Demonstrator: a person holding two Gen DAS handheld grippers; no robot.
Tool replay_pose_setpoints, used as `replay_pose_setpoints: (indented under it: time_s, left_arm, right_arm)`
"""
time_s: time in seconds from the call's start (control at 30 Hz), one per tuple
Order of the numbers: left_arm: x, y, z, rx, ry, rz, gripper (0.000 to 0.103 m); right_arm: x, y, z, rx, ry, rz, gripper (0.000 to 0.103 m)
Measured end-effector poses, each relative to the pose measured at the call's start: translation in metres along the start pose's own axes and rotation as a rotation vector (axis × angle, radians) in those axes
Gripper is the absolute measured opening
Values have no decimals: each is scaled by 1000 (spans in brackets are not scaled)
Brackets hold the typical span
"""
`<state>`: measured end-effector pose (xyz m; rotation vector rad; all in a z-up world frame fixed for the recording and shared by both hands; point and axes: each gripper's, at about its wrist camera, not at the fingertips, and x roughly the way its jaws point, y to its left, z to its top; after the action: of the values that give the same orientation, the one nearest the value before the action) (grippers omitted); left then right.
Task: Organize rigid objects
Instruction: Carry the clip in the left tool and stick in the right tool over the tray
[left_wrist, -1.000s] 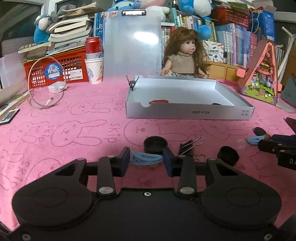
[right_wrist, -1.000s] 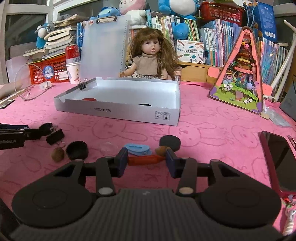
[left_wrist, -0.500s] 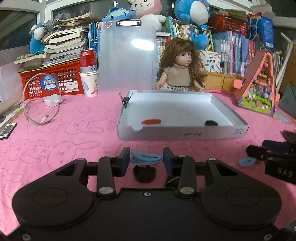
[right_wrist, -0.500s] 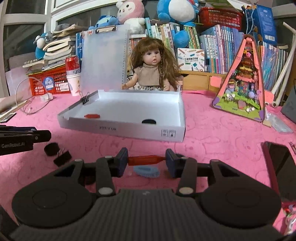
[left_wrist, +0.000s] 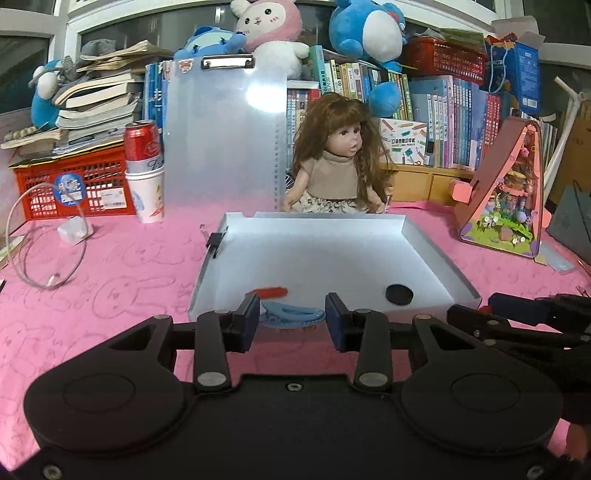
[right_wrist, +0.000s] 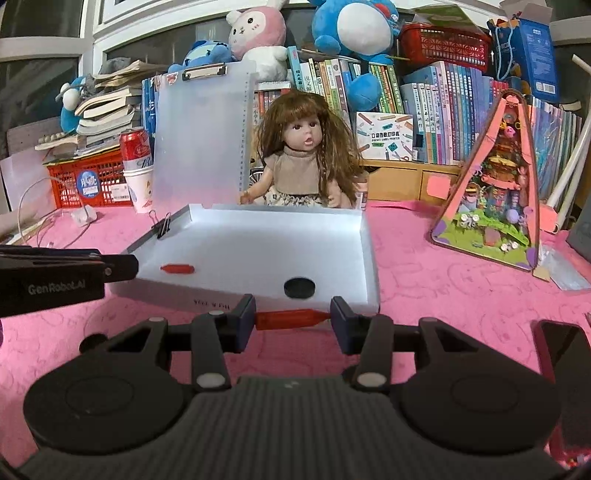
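Observation:
A shallow white box stands on the pink cloth. In it lie a red pen-like piece and a black round cap. My left gripper is shut on a blue hair clip, held above the box's front left edge. My right gripper is shut on a red pen-like piece, held above the box's front wall. The left gripper shows at the left of the right wrist view; the right gripper shows at the right of the left wrist view.
A doll sits behind the box beside a standing clipboard. A black binder clip grips the box's left wall. A red can on paper cups, red basket, charger cable, pink toy house and phone surround it.
Both grippers have lifted their pieces off the cloth and moved forward to the box's front edge. The loose caps and clips on the cloth have dropped out of view.

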<state>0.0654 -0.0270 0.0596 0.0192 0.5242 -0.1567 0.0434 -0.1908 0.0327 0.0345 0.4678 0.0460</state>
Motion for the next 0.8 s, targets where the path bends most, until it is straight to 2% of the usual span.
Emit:
replay_pose_setpoints:
  time_s: [0.23,0.43,0.8]
  left_arm:
    - [26,1,24,-12,16,-17,37]
    - [61,10,45,-38,74,-22,37]
    - [136,28,75,-61,222,-25,36]
  right_arm:
    - [19,-6,20,20,13,13,49]
    - [40,-15,39,43,44,21,49]
    - [105,-34,71,116,213,64,49]
